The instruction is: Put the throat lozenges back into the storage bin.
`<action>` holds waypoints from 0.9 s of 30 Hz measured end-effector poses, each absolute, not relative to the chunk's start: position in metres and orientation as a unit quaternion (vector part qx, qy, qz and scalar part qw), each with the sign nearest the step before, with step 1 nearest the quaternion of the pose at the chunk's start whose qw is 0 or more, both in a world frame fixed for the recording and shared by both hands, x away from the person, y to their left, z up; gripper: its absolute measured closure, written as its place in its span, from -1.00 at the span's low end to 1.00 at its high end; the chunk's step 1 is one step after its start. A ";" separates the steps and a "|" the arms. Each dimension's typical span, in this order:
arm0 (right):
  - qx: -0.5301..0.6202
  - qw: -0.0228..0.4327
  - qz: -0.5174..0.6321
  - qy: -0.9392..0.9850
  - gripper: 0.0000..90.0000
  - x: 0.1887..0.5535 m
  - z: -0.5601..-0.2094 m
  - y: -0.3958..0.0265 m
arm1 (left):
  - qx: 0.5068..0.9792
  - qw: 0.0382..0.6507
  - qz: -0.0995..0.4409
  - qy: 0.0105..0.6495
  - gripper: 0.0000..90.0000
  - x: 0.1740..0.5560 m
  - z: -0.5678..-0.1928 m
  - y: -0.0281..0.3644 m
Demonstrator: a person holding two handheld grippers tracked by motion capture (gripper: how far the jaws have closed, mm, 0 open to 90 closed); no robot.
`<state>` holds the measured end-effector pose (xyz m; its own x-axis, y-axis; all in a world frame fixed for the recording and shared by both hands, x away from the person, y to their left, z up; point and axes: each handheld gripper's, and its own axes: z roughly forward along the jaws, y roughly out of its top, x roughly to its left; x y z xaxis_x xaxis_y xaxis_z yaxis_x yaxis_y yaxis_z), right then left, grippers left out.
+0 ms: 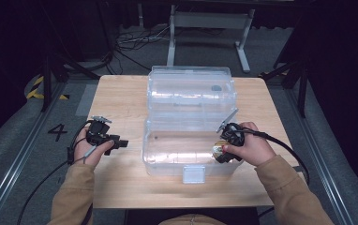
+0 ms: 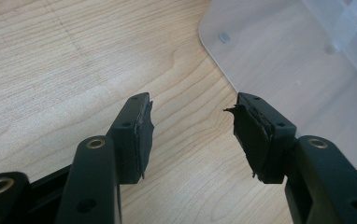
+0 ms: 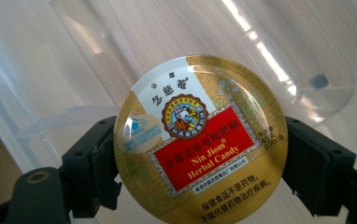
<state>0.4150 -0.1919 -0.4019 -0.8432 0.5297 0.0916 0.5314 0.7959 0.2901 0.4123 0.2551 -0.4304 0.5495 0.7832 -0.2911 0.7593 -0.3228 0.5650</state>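
The right gripper (image 3: 200,154) grasps the round golden candy tin (image 3: 200,140); lower it flat inside the clear plastic box (image 1: 167,164). The left gripper (image 2: 190,135) rests released.

On the round gold candy tin (image 3: 200,140) that my right gripper (image 3: 200,163) clamps between its jaws, I read "Nin Jiom Herbal Candy" in yellow on the red panel, with Chinese characters above it and two more lines of them along the lower rim (the small print at the tin's right edge is too fine for me). On the floor left of the table I see a black "4" (image 1: 57,131)
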 end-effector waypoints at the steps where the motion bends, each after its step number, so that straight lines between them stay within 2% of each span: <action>1: -0.282 0.002 -0.151 -0.947 -0.56 0.415 -0.403 -0.192 | 0.813 0.337 0.018 0.474 0.05 0.412 -0.430 0.255; 18: -0.310 -0.006 -0.134 -0.941 -0.56 0.413 -0.411 -0.187 | 0.814 0.337 0.016 0.473 0.05 0.412 -0.430 0.254; 27: -0.320 -0.025 -0.116 -0.940 -0.57 0.411 -0.416 -0.184 | 0.813 0.337 0.017 0.474 0.05 0.413 -0.431 0.254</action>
